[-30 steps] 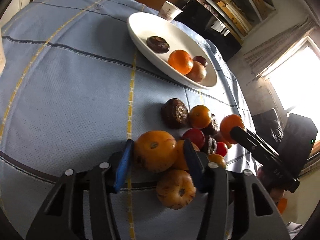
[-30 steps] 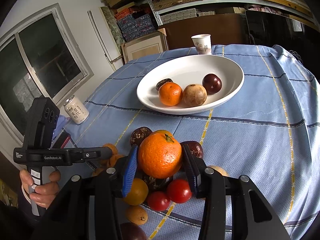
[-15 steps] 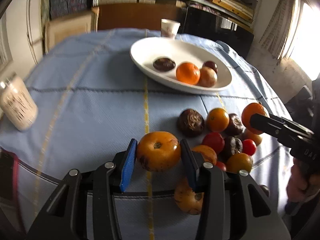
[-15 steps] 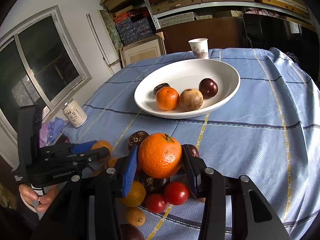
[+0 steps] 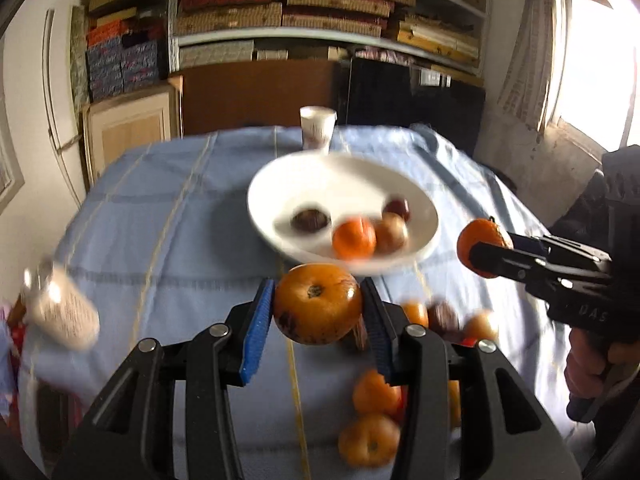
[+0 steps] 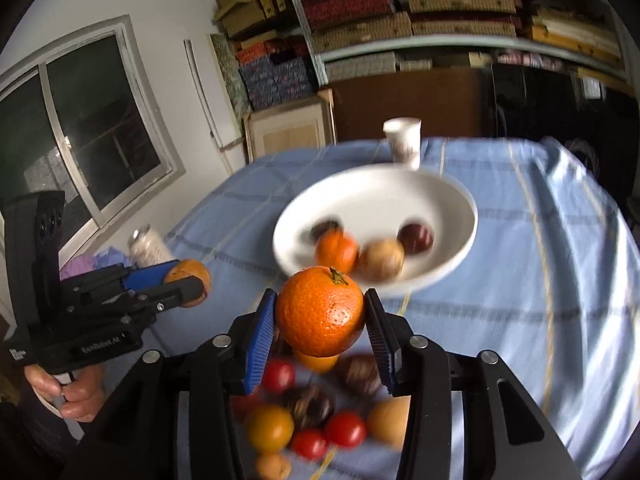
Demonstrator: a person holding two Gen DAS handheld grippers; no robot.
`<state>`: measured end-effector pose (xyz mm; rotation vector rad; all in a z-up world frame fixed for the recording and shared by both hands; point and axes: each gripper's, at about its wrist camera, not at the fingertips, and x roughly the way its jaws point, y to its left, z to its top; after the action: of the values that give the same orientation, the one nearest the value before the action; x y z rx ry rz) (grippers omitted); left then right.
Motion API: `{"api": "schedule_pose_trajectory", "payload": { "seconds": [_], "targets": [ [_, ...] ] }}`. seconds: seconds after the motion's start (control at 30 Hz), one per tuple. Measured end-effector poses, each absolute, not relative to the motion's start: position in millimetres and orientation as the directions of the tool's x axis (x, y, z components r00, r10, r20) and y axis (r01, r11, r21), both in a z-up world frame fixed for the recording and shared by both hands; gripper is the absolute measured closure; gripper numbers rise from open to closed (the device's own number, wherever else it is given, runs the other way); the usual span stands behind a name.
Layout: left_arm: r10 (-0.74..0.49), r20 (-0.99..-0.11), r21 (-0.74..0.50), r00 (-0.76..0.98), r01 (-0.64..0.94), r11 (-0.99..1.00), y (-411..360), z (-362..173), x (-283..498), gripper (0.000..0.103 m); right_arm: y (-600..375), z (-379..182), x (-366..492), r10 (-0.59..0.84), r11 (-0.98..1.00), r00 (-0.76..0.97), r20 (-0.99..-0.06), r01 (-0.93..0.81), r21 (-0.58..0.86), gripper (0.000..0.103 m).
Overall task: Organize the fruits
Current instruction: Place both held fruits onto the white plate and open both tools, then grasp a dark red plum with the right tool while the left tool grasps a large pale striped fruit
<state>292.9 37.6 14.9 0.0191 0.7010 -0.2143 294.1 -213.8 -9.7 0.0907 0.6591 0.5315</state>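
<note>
Between the left gripper's [image 5: 318, 308] blue pads sits a blotchy orange fruit [image 5: 317, 303], clamped and off the cloth; the right gripper [image 6: 320, 314] squeezes a stemmed mandarin [image 6: 320, 311] likewise. Both ride above the loose fruit pile [image 6: 312, 416] at the tabletop's near edge, white bowl [image 5: 424, 236] ahead mid-table. Best bet: go in one at a time, low over the rim, dropping clear of the four fruits already inside. Paper cup [image 5: 317, 127] behind the bowl, can [image 5: 60, 308] by the left edge, neither blocking.
</note>
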Motion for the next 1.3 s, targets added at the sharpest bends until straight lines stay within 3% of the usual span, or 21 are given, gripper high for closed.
{"api": "schedule_pose_trajectory", "payload": {
  "seconds": [0.13,0.37,0.7,0.87,1.03,1.3],
  "targets": [
    [-0.219,-0.649,-0.095,0.729,0.208,0.974,35,27,353,0.06,-215,0,339,0.485,0.874,0.677,-0.554,-0.399,0.277,0.058],
    [-0.156,-0.733,-0.095,0.662,0.128,0.987,32,-2,462,0.06,-197,-28,432,0.427,0.904,0.625,-0.654,-0.311,0.293,0.058],
    [-0.136,-0.782,-0.089,0.608,0.106,0.99,31,-32,505,0.059,-166,-56,468,0.408,0.909,0.567,-0.715,-0.327,0.258,0.058],
    [-0.117,-0.744,-0.079,0.658,0.087,0.993,36,-15,485,0.021,-172,-46,459,0.43,0.901,0.569,-0.701,-0.323,0.29,0.047],
    [-0.111,-0.709,-0.054,0.696,0.103,0.993,36,10,442,0.009,-180,-17,428,0.435,0.898,0.609,-0.663,-0.354,0.263,0.045],
    [-0.158,-0.692,-0.03,0.704,0.19,0.981,42,9,321,0.008,-216,-11,311,0.458,0.883,0.646,-0.611,-0.411,0.228,0.041]
  ]
}}
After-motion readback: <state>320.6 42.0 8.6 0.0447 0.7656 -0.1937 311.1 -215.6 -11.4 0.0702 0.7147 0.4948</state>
